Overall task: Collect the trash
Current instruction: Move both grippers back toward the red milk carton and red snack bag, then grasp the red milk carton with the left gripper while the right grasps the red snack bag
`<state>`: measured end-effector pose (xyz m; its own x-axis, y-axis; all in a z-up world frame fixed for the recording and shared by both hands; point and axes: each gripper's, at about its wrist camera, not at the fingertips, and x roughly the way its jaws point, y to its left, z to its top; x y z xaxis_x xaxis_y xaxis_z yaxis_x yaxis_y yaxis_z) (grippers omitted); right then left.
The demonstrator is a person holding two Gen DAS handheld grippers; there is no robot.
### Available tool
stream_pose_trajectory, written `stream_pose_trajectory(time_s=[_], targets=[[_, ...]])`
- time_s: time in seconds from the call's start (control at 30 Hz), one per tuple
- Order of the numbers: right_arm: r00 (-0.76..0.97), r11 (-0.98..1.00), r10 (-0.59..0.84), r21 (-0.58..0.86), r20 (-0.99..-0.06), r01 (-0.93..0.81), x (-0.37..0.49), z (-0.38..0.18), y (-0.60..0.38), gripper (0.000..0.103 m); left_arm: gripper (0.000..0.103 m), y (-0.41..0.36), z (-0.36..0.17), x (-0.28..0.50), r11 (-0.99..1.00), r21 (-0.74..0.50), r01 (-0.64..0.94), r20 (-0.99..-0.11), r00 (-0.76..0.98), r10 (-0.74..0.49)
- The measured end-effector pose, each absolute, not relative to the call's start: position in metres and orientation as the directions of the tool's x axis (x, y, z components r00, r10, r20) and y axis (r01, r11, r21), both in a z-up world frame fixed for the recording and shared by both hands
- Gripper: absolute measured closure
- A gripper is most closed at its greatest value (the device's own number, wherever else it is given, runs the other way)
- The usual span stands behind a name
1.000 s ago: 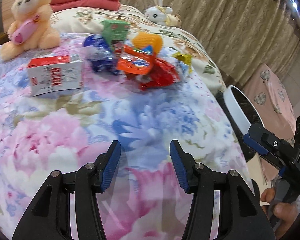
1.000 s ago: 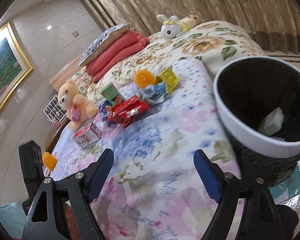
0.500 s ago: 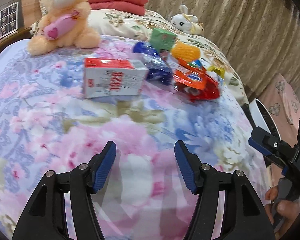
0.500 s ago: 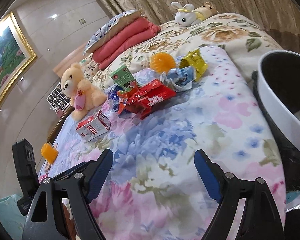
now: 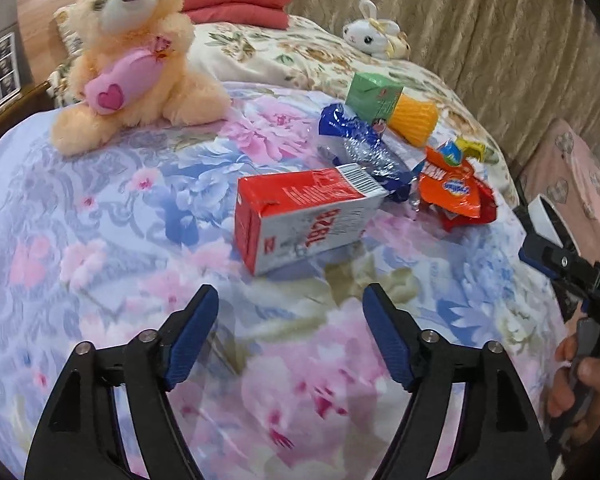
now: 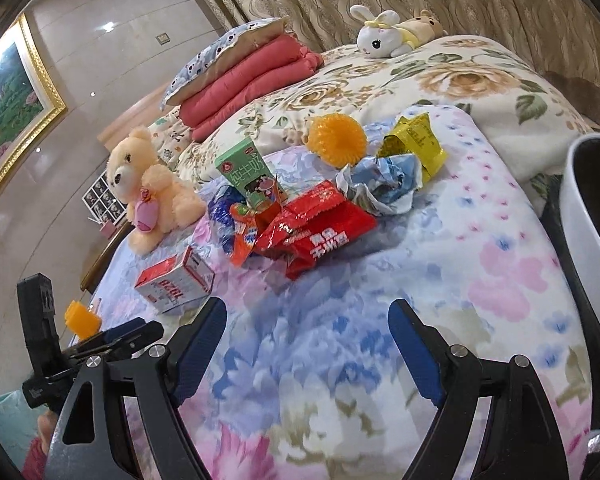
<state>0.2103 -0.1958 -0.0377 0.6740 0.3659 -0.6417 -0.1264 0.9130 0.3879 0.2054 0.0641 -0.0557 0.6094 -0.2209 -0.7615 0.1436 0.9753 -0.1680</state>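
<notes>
Item: red-and-white carton (image 5: 306,216), lying on its side on the floral bedspread (image 5: 100,240), just ahead of the left gripper (image 5: 290,332); likely light, stiff-walled, crushable (empty, by the look of its torn top); best taken across its short sides. Left gripper: fingers apart, nothing between them, jaws just opened wider. Right gripper (image 6: 308,344): spread, empty. Change: carton now nearer and more central than a second ago; wrapper pile (image 6: 312,228) closer in the right view; white-rimmed bin (image 6: 588,208) slid to the frame edge.

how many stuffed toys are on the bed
3: a peach teddy bear left of the trash pile, and a white bunny lying against a small tan bear near the curtain.
</notes>
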Motion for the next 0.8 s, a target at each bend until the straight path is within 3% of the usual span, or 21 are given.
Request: stream_pose_trajectory(time_s=[0.4, 0.5, 0.6, 0.63, 0.7, 0.77, 0.8], targets=[[0.664, 0.92, 0.346, 0.377, -0.663, -0.104, 0.246, -0.046, -0.191, 0.02, 0.024, 0.071, -0.061, 0.247, 0.968, -0.134, 0.211, -0.765, 0.599, -0.236], [0.662, 0.922, 0.34, 0.375, -0.668, -0.095, 0.252, -0.049, -0.191, 0.025, 0.024, 0.067, -0.061, 0.251, 0.959, -0.152, 0.238, -0.757, 0.596, -0.268], [0.662, 0.926, 0.33, 0.367, -0.673, -0.088, 0.256, -0.05, -0.19, 0.045, 0.024, 0.059, -0.057, 0.249, 0.957, -0.135, 0.258, -0.736, 0.62, -0.271], [0.659, 0.929, 0.323, 0.359, -0.679, -0.086, 0.257, -0.051, -0.189, 0.057, 0.025, 0.057, -0.055, 0.248, 0.955, -0.13, 0.266, -0.729, 0.627, -0.274], [0.655, 0.929, 0.325, 0.359, -0.682, -0.088, 0.257, -0.052, -0.189, 0.076, 0.038, 0.052, -0.053, 0.245, 0.953, -0.117, 0.281, -0.721, 0.635, -0.276], [0.656, 0.929, 0.329, 0.358, -0.679, -0.095, 0.255, -0.051, -0.189, 0.09, 0.063, 0.046, -0.055, 0.245, 0.949, -0.108, 0.297, -0.73, 0.624, -0.279], [0.659, 0.929, 0.331, 0.357, -0.676, -0.099, 0.252, -0.051, -0.189, 0.091, 0.063, 0.044, -0.056, 0.243, 0.949, -0.106, 0.296, -0.734, 0.62, -0.276]])
